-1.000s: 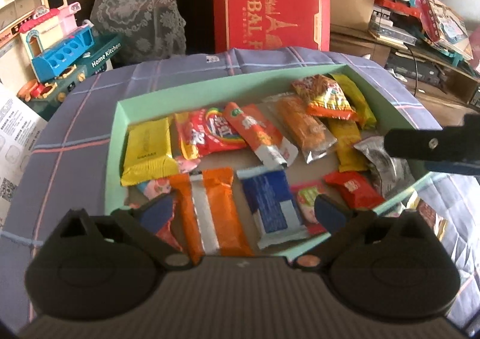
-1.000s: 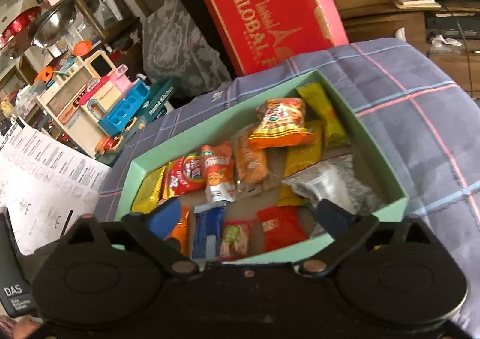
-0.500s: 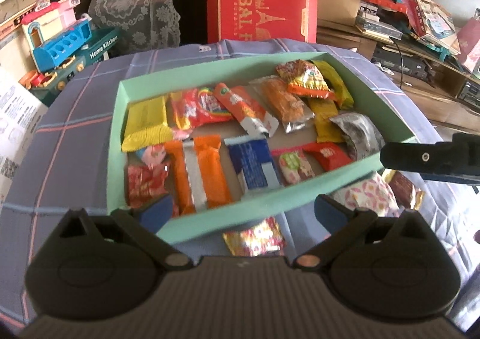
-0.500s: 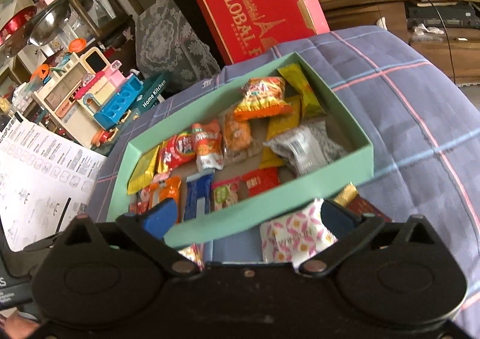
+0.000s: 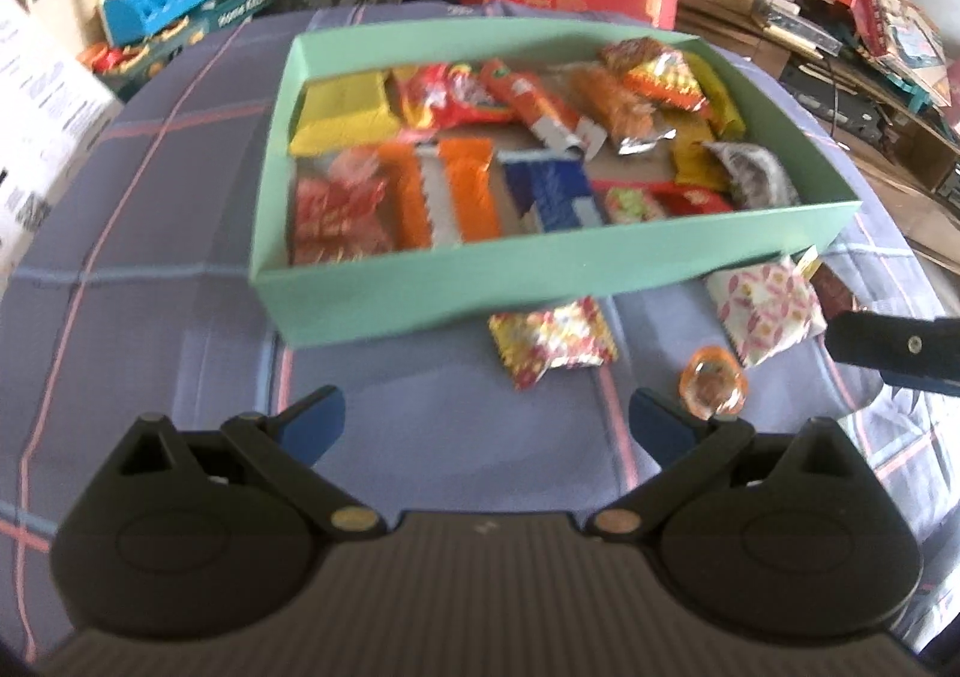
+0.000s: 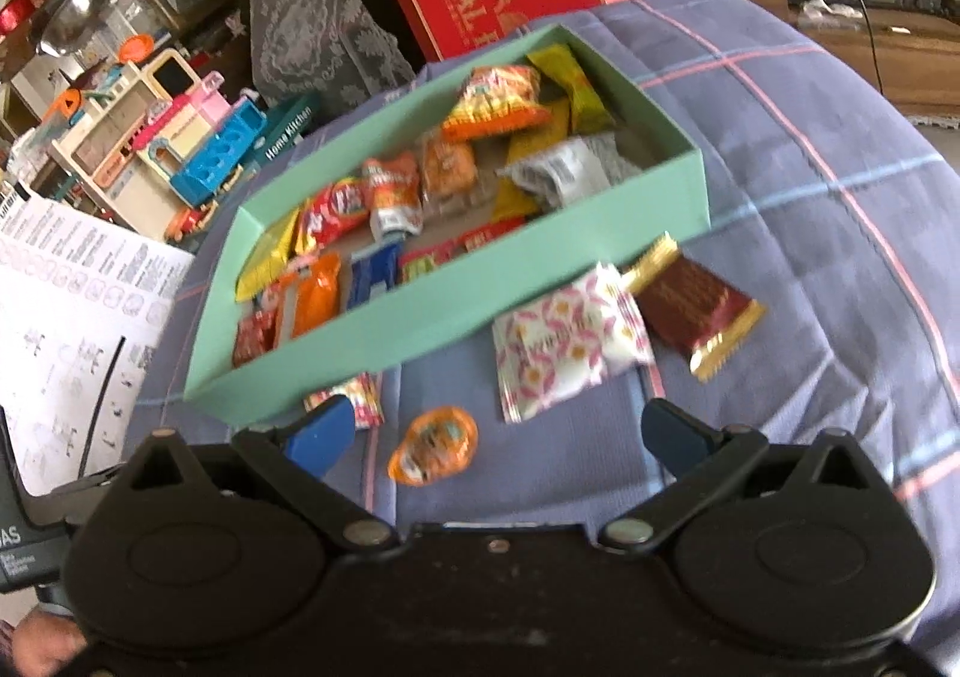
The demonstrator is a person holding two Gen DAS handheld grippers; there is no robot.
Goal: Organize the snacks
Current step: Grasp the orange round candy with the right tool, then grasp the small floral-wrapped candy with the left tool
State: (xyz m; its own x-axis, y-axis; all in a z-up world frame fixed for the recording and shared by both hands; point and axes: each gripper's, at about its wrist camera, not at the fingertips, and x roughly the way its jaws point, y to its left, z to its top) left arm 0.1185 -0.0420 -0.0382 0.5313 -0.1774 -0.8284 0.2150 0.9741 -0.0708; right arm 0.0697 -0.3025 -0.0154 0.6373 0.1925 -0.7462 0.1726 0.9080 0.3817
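Both views have pulled back from the green box, now showing loose snacks on the plaid cloth before it: foil packet, floral packet, brown bar, orange candy. Left hand-held gripper and right hand-held gripper both spread wide, empty, above cloth.

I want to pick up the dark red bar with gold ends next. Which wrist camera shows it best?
The right wrist view: the dark red bar lies there in full on the cloth, beside the pink-patterned white packet. In the left wrist view only a sliver of it shows, behind that packet and near the right gripper's finger.
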